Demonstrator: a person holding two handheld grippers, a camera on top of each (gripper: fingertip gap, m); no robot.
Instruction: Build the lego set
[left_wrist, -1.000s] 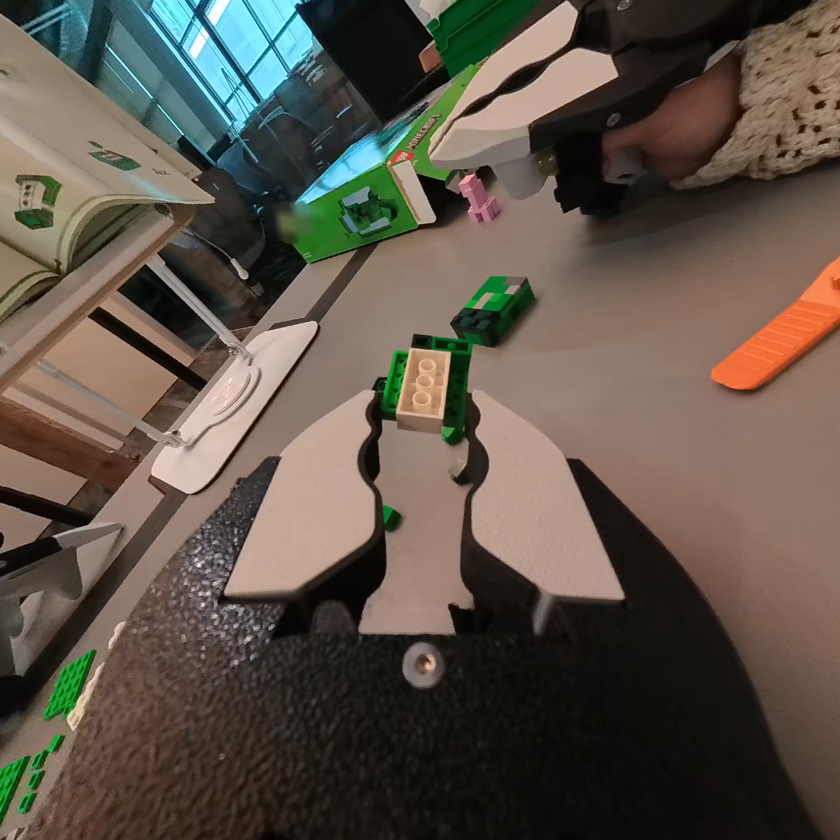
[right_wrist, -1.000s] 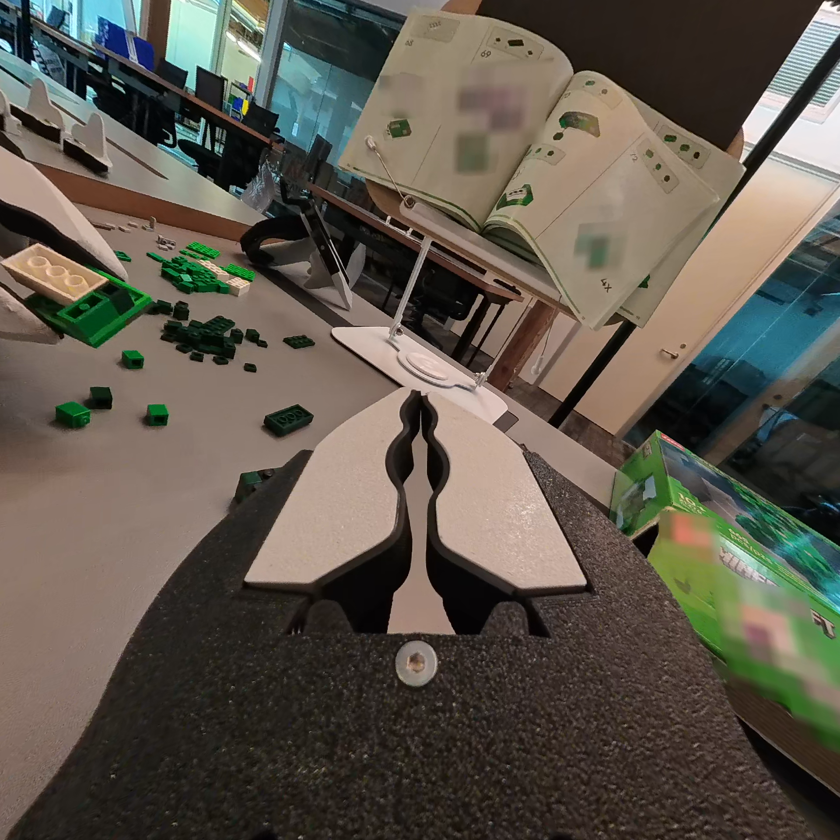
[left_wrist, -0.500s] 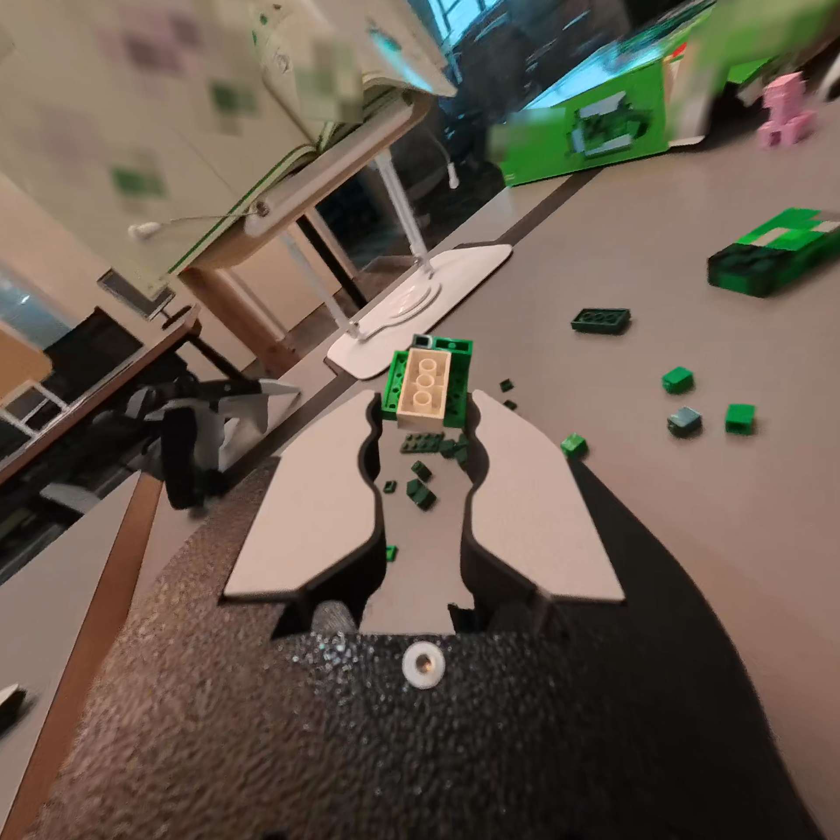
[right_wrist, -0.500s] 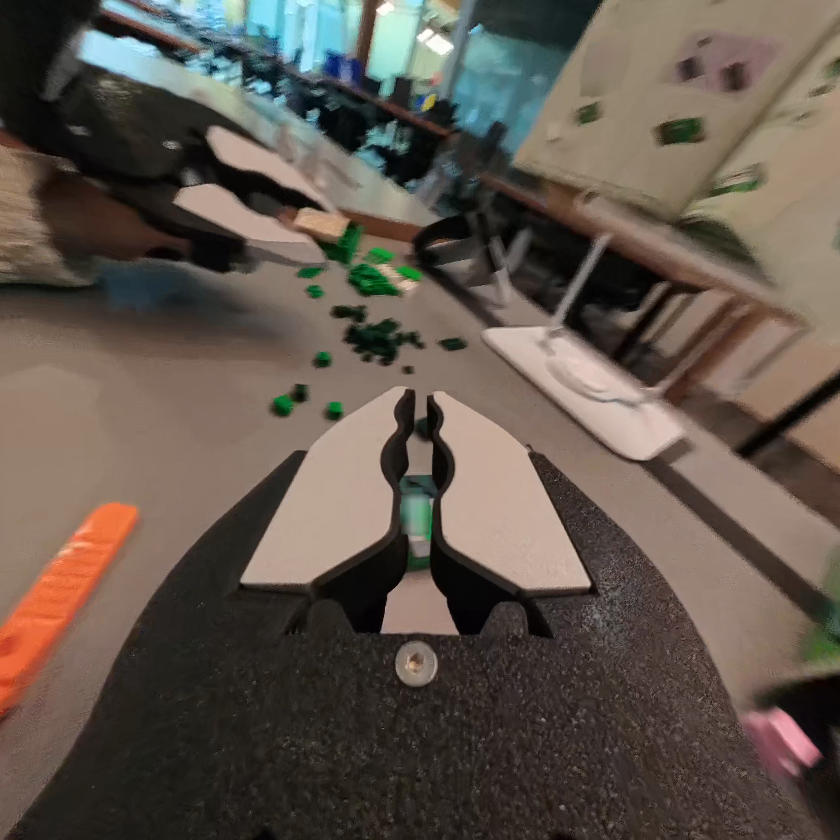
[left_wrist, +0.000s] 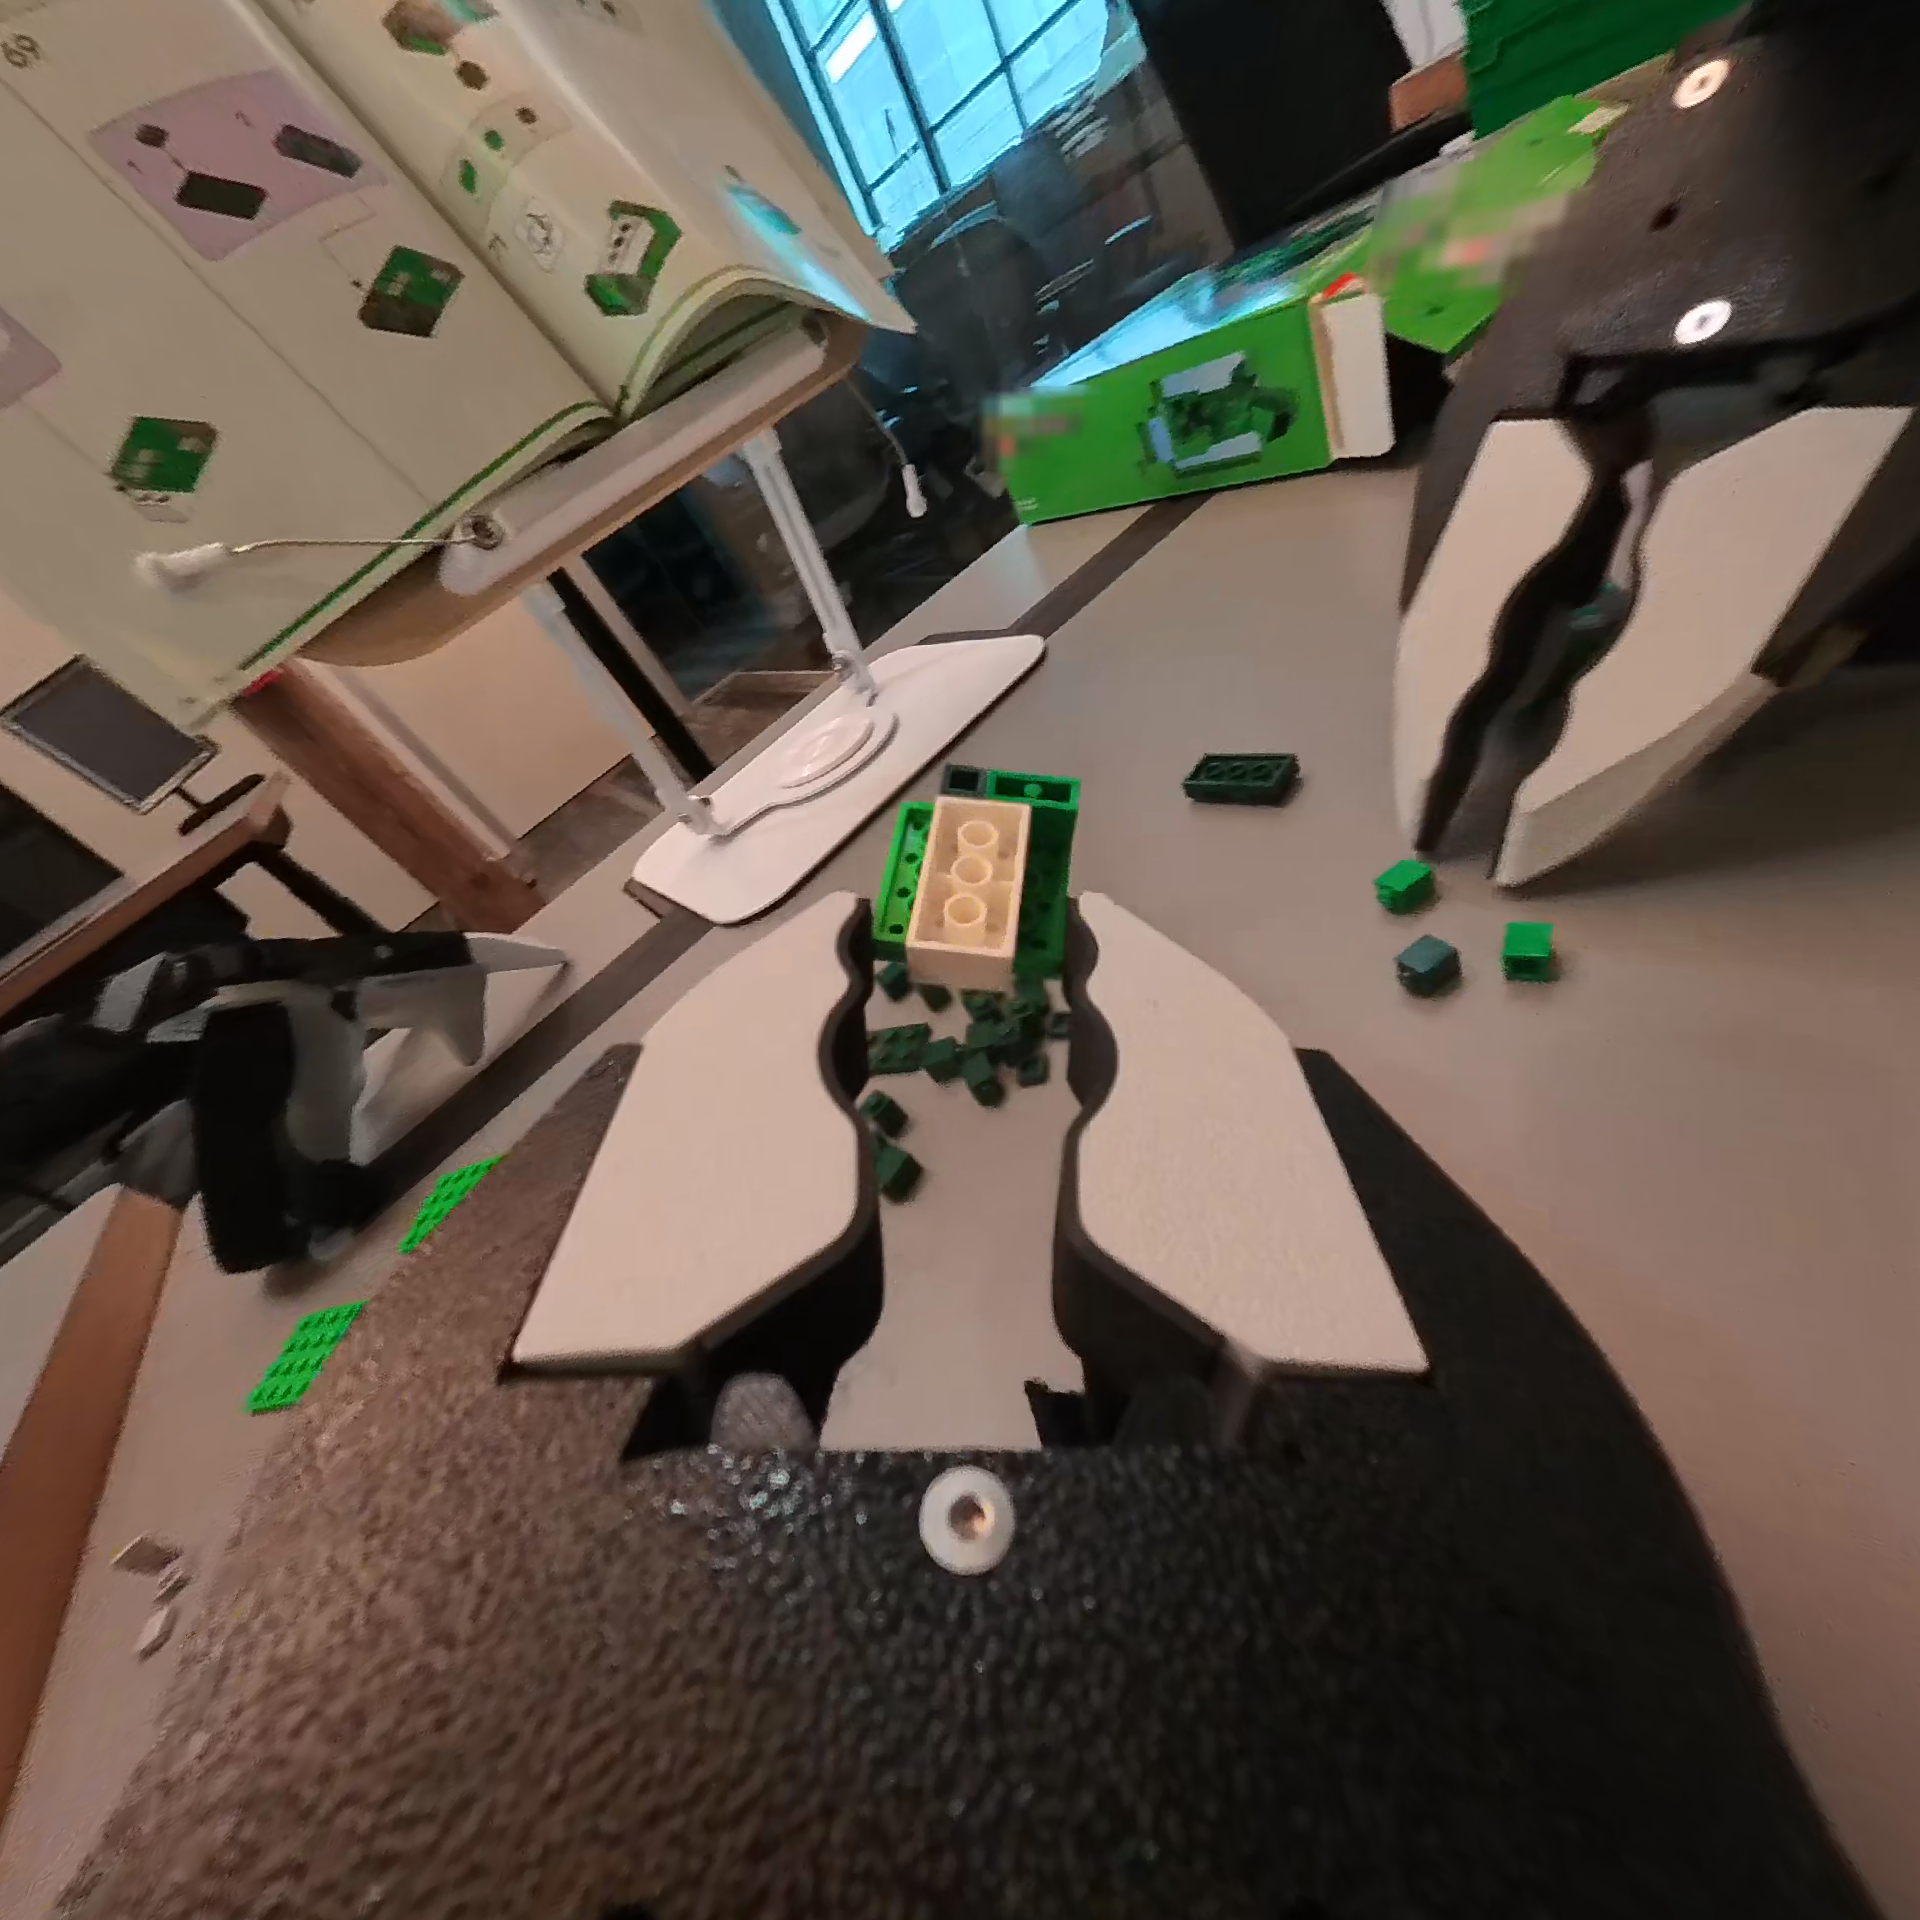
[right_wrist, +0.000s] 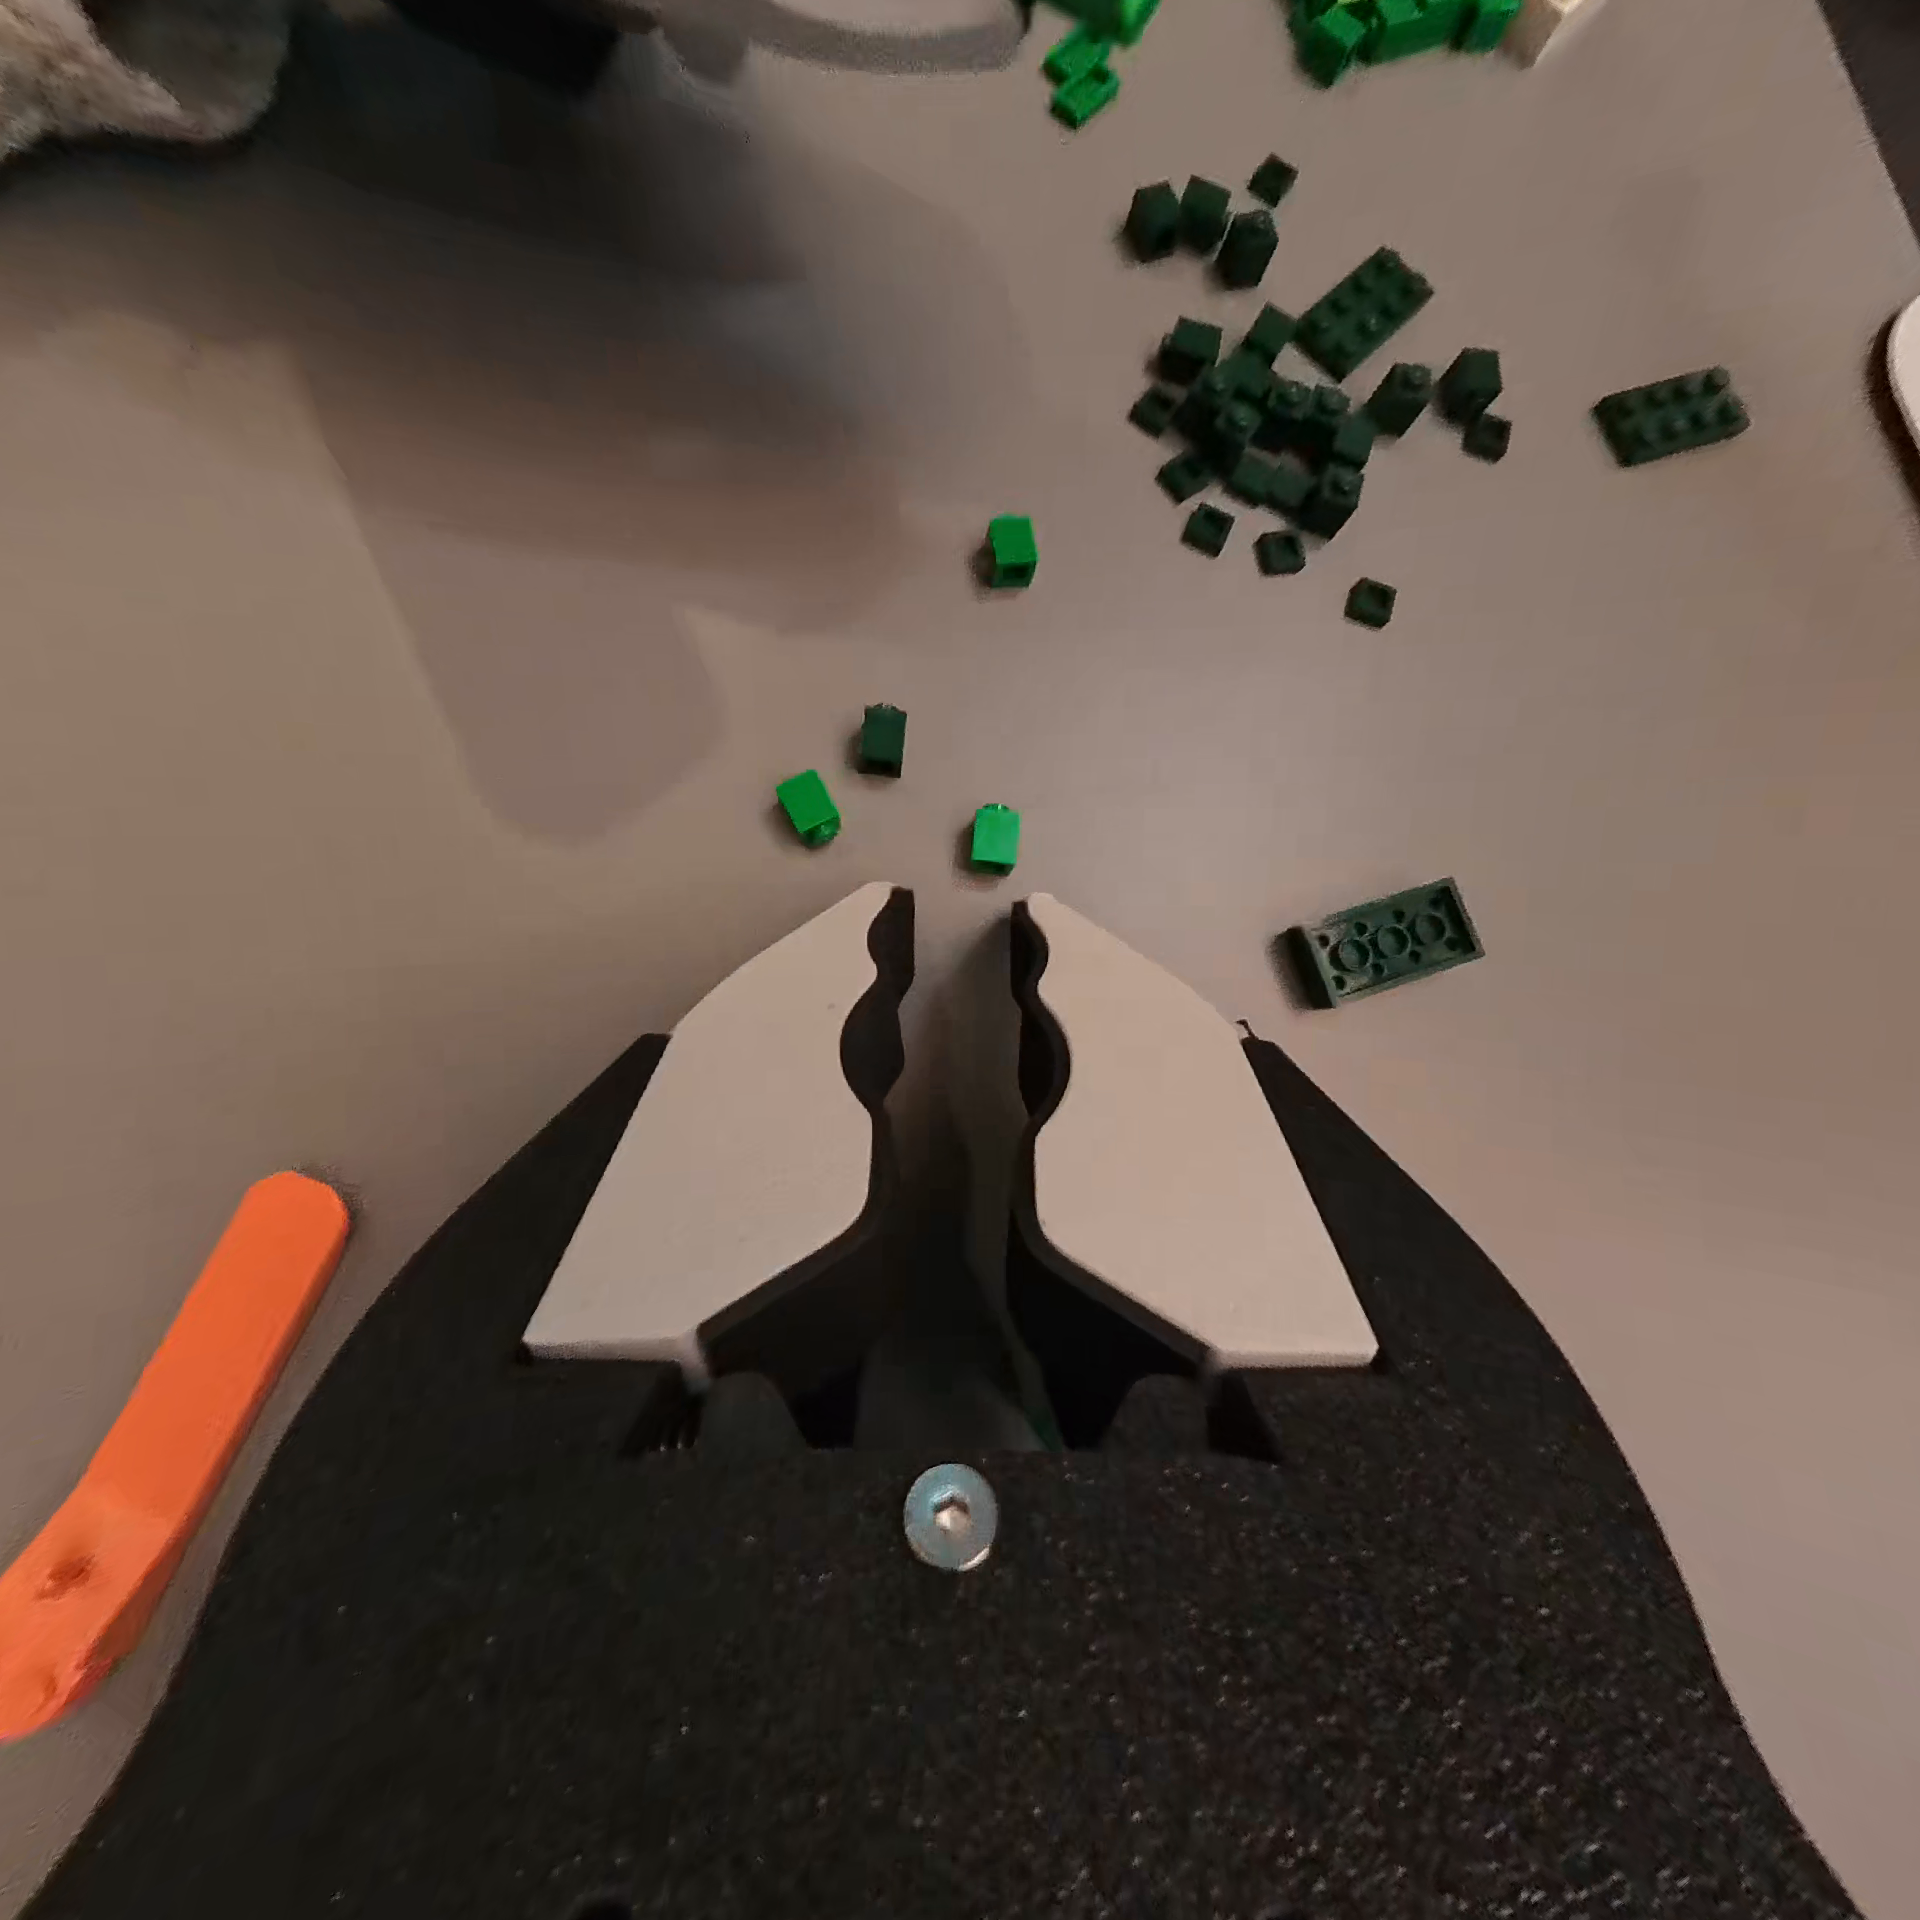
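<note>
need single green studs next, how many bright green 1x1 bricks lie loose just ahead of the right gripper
3: one just off the right gripper tips, one to its left, one farther ahead. More bright green pieces sit at the top edge.

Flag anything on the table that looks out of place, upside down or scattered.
One dark green brick lies flipped, its hollow underside up, just right of the right tongs. The dark green pile is loosely scattered, with single small bricks strayed toward the tongs, such as a bright green cube. Nothing looks broken.

L cam low, near tabletop (left_wrist: 1558, 1195), facing past its tongs; R cam steep down, close. Both share dark-green brick pile (left_wrist: 971, 1044) (right_wrist: 1273, 416).
</note>
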